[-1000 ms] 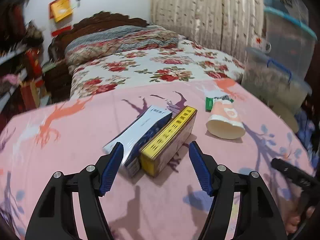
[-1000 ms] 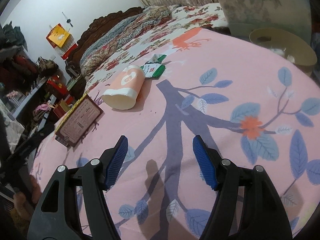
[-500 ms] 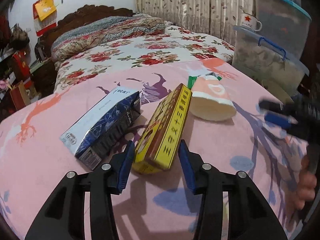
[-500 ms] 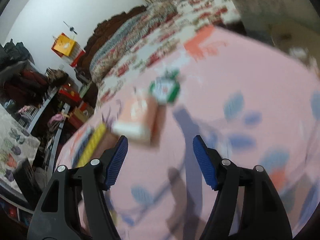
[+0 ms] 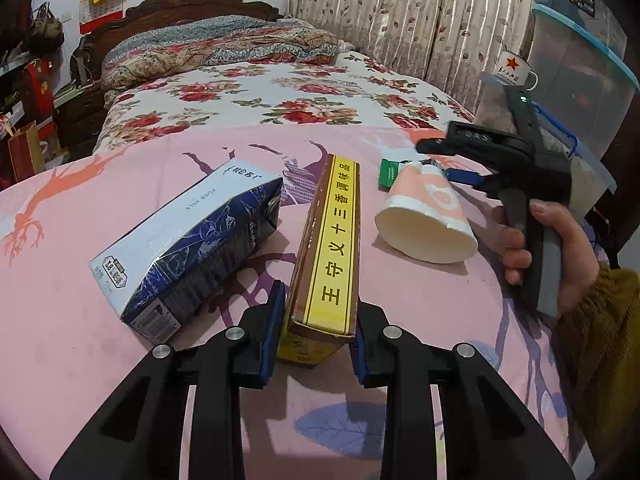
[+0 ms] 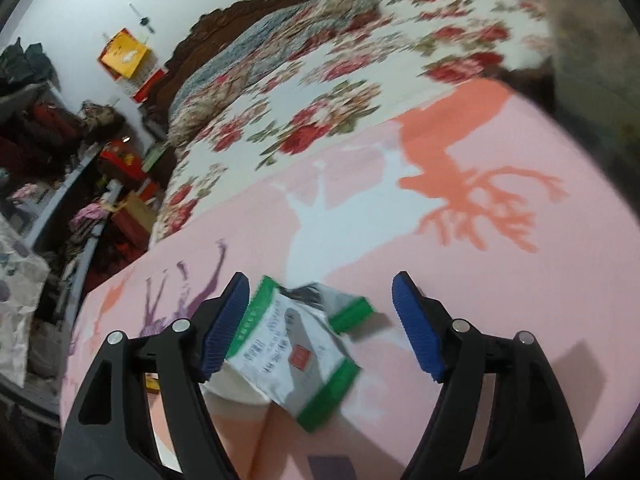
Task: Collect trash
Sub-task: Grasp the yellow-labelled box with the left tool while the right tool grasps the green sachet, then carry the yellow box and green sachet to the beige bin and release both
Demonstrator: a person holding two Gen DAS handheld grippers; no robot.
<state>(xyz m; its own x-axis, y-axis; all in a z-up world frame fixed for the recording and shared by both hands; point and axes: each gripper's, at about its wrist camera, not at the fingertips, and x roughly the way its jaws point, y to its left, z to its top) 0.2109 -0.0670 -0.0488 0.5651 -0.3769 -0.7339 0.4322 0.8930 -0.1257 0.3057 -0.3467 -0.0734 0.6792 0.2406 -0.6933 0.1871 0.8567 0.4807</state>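
Left wrist view shows the pink cloth (image 5: pixel 100 360) carrying a blue milk carton (image 5: pixel 188 244) lying flat, with the left gripper (image 5: pixel 316 330) beside it pinching the near end of a tilted yellow box (image 5: pixel 332 256); its underside is hidden. Toward the cloth's right edge lies a paper cup (image 5: pixel 428 216) on its side. Right wrist view is blurred: the right gripper (image 6: pixel 320 324) is spread wide around a green-and-white wrapper (image 6: pixel 296 348), touching only one pad, its print unreadable

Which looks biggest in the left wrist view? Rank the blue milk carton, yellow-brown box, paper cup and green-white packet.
1. Blue milk carton and yellow-brown box: alike, and the box is nearer the camera, so unranked.
2. Orange-white paper cup.
3. Green-white packet, partly hidden.
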